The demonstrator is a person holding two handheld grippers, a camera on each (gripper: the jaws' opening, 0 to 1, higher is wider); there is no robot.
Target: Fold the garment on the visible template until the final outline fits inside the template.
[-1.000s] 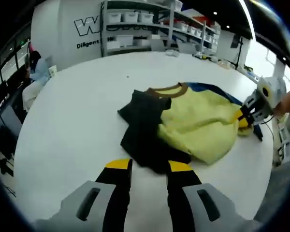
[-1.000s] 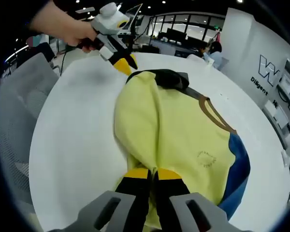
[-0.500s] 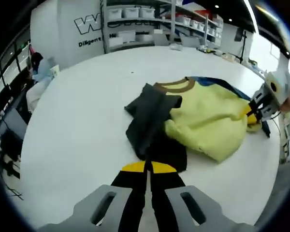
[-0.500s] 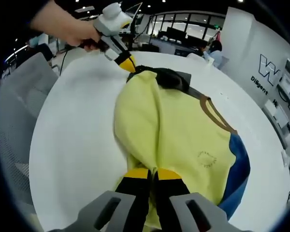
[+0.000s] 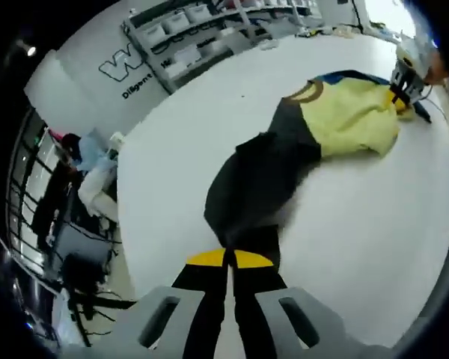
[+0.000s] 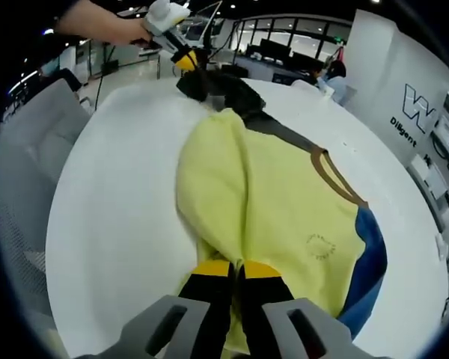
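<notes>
1. Gripping the dark sleeve (image 5: 254, 179) of the garment (image 5: 352, 120), the left gripper (image 5: 230, 259) has its yellow-tipped fingers (image 5: 206, 259) pressed together on the cloth's near end; the sleeve stretches away from the fingertips, drawn out long over the white table (image 5: 359, 224).
2. Beyond the sleeve, ahead and to the right of those fingers, lies the yellow body of the garment with a brown collar (image 5: 305, 91) and a blue patch (image 5: 344, 76) at its far side.
3. At the far right edge of the left gripper view the right gripper (image 5: 404, 78) sits at the yellow hem.
4. In the right gripper view, the right gripper (image 6: 236, 268) has its fingers (image 6: 209, 269) closed on a bunched fold of yellow fabric (image 6: 247, 202), which spreads ahead of the fingertips across the table (image 6: 112, 194).
5. Farther ahead and to the left, a hand (image 6: 105, 28) holds the left gripper (image 6: 185, 61), which has the dark sleeve (image 6: 224, 93) lifted off the table.
6. Right of the fingers, the blue patch (image 6: 368, 258) touches the table.
</notes>
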